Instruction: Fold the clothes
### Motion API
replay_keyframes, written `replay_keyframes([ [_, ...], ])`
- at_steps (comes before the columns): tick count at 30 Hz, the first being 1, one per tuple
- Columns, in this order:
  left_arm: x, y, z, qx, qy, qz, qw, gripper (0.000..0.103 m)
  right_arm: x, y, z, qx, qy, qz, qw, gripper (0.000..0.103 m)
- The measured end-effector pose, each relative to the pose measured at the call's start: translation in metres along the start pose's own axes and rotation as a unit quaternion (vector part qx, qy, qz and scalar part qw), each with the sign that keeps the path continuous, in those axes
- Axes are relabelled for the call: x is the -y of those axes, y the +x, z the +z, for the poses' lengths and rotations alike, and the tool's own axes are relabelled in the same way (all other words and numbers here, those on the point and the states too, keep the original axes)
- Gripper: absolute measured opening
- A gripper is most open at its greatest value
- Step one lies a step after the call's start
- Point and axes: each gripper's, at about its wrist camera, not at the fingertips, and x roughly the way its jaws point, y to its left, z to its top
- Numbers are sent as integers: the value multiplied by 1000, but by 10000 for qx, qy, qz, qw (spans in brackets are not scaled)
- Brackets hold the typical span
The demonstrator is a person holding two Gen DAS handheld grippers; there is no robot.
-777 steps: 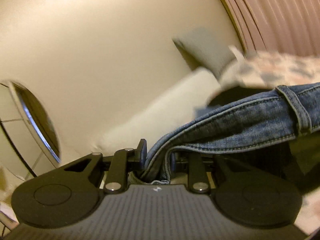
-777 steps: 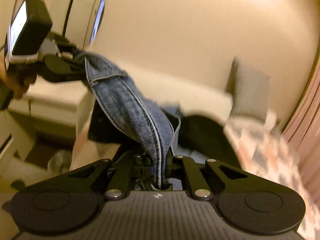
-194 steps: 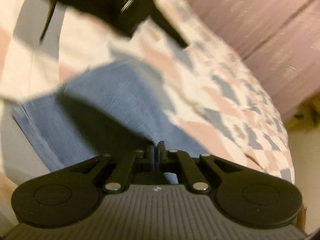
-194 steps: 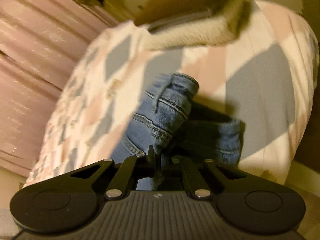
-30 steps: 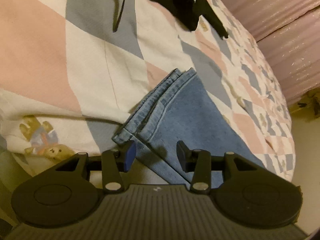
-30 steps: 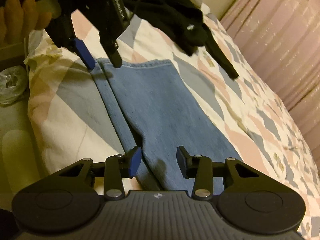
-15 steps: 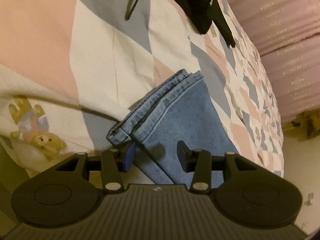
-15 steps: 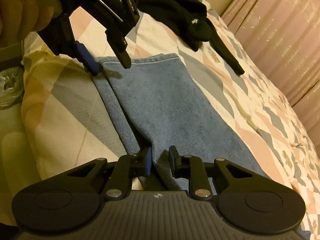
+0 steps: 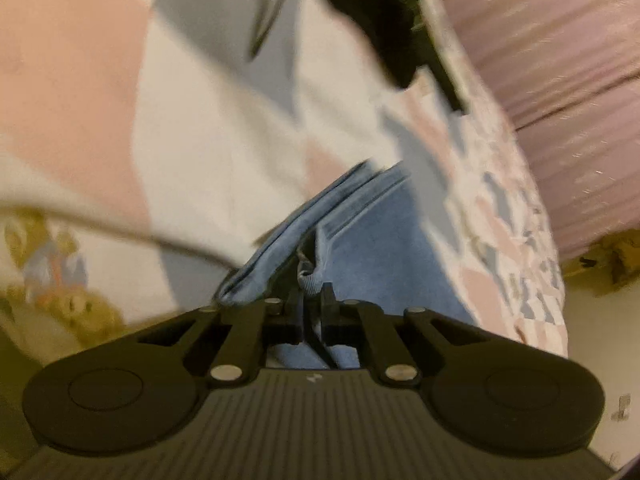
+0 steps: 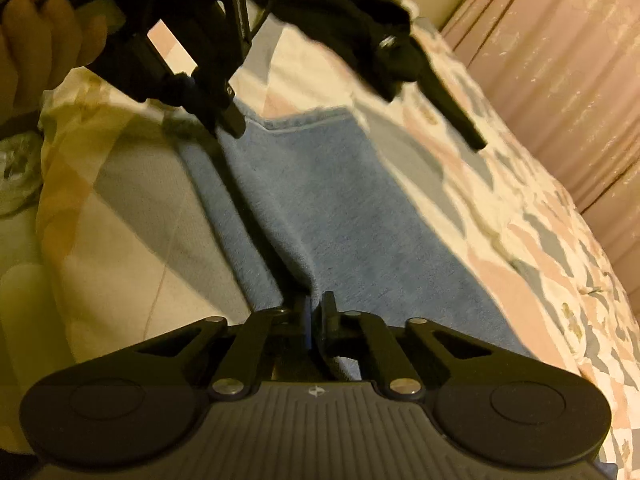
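Blue jeans (image 10: 332,208) lie folded lengthwise on a checked bedspread (image 10: 520,264). My right gripper (image 10: 317,312) is shut on the near edge of the jeans' upper layer. My left gripper (image 9: 312,298) is shut on the hem corner of the jeans (image 9: 380,240), and that layer stands slightly raised off the one beneath. From the right wrist view, the left gripper (image 10: 226,120) shows at the far end of the jeans, held by a person's hand (image 10: 44,40).
A black garment (image 10: 352,20) lies crumpled on the bed beyond the jeans, also visible as the black garment (image 9: 380,12). Pink curtains (image 10: 560,64) hang along the bed's right side. A clear plastic bag (image 10: 16,176) sits off the bed's left edge.
Both grippers were open over the jeans a second ago and have closed on the fabric. The upper layer has risen slightly at the hem end. Both views are motion-blurred.
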Motion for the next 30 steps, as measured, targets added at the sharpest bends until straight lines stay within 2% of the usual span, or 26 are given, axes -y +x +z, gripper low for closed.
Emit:
replay_keyframes([
  [4,21,-27,3,417,769,-196,9960,4,3,-20,12,263,128,-95,9995,3],
  [8,20,-44,2,559,1122,-144,9920,5,-4,-28,15,310,80,17,9995,3],
  [12,2,-20,-7,110,1176,200,9928,5,-22,-11,3,-32,-262,129,9996,2],
  [15,-5,-7,-15,-43,1274,339,9913,5,-32,-9,-4,48,-622,-41,9980,2],
  [19,-5,-4,-12,-70,1370,327,9900,7,-34,-4,0,-79,-579,-43,9983,12],
  [22,3,-7,-12,-26,1826,411,9823,10,-31,-3,3,-171,-434,-48,9989,11],
  [26,17,-5,-14,-21,2477,654,9666,13,-30,5,5,-367,-341,-25,9987,14],
  [27,17,-6,-15,-69,2654,765,9611,16,-27,3,6,-380,-344,-4,9987,16],
  [28,17,-7,-17,-118,2829,875,9551,19,-23,-1,6,-367,-305,20,9989,25],
  [29,15,-10,-17,-137,2940,1010,9504,33,-17,-7,4,-314,-204,47,9993,33],
  [30,10,-18,-14,-108,2930,1157,9490,40,-8,-15,1,-251,-11,122,9996,53],
])
